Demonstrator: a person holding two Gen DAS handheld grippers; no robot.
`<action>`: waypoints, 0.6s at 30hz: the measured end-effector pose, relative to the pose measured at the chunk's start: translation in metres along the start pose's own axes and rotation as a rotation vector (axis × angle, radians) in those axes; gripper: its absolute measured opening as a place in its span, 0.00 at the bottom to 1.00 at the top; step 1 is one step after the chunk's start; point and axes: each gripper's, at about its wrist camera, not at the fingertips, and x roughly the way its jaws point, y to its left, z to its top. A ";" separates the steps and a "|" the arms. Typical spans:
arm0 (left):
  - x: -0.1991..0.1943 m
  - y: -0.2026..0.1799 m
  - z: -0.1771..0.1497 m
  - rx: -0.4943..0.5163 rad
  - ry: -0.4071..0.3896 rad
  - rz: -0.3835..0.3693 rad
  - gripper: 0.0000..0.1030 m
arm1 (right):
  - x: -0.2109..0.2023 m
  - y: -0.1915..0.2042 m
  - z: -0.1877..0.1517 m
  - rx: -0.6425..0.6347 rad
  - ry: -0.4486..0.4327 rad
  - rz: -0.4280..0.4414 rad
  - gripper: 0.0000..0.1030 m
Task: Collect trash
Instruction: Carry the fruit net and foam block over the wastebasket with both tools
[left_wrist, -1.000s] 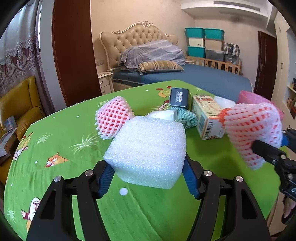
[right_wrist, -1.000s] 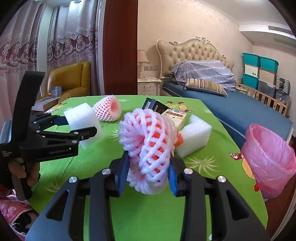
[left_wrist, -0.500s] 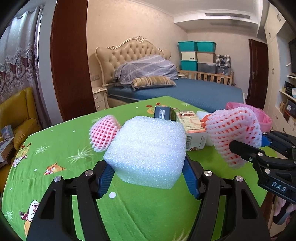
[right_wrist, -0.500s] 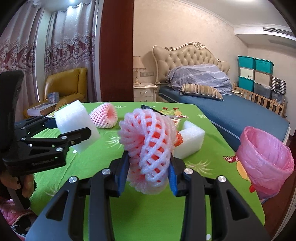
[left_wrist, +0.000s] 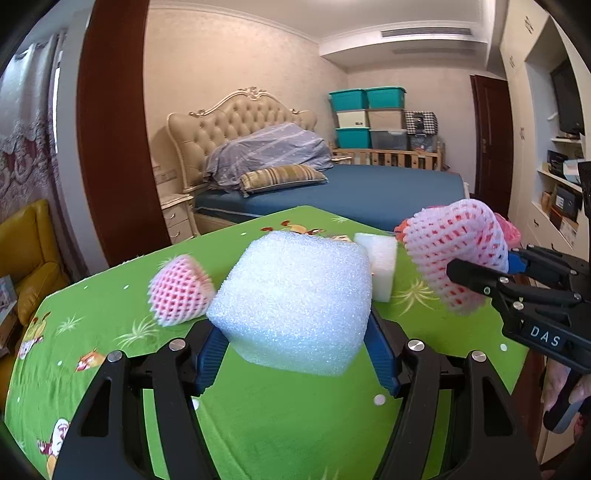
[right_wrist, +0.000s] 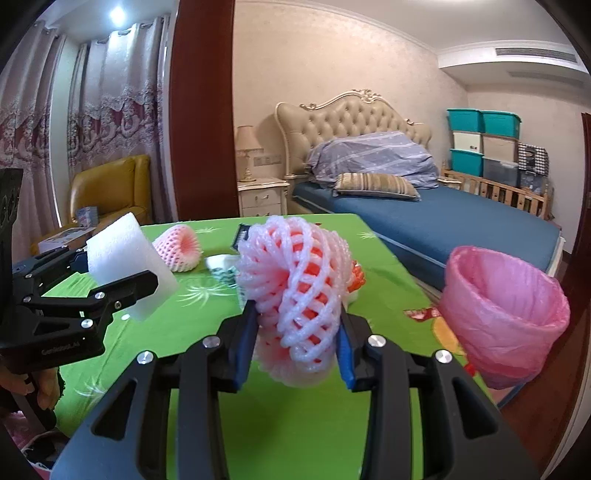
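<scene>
Above the green tablecloth (left_wrist: 280, 424), in the left wrist view, a white foam block (left_wrist: 295, 299) is clamped between the closed-in fingers of the left gripper (left_wrist: 295, 343); a pink net sleeve (left_wrist: 179, 290) lies on the cloth behind; in the right wrist view, a foam fruit net (right_wrist: 295, 295) is pinched by the right gripper (right_wrist: 295, 347); a pink-lined bin (right_wrist: 502, 314) stands just beside the table's right edge.
</scene>
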 end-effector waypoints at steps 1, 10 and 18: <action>0.002 -0.003 0.002 0.007 0.004 -0.012 0.62 | -0.001 -0.003 0.000 0.000 -0.002 -0.010 0.35; 0.019 -0.036 0.023 0.036 0.033 -0.134 0.62 | -0.013 -0.044 0.000 0.034 -0.024 -0.119 0.36; 0.048 -0.081 0.053 0.083 0.041 -0.229 0.62 | -0.024 -0.095 0.003 0.035 -0.040 -0.230 0.36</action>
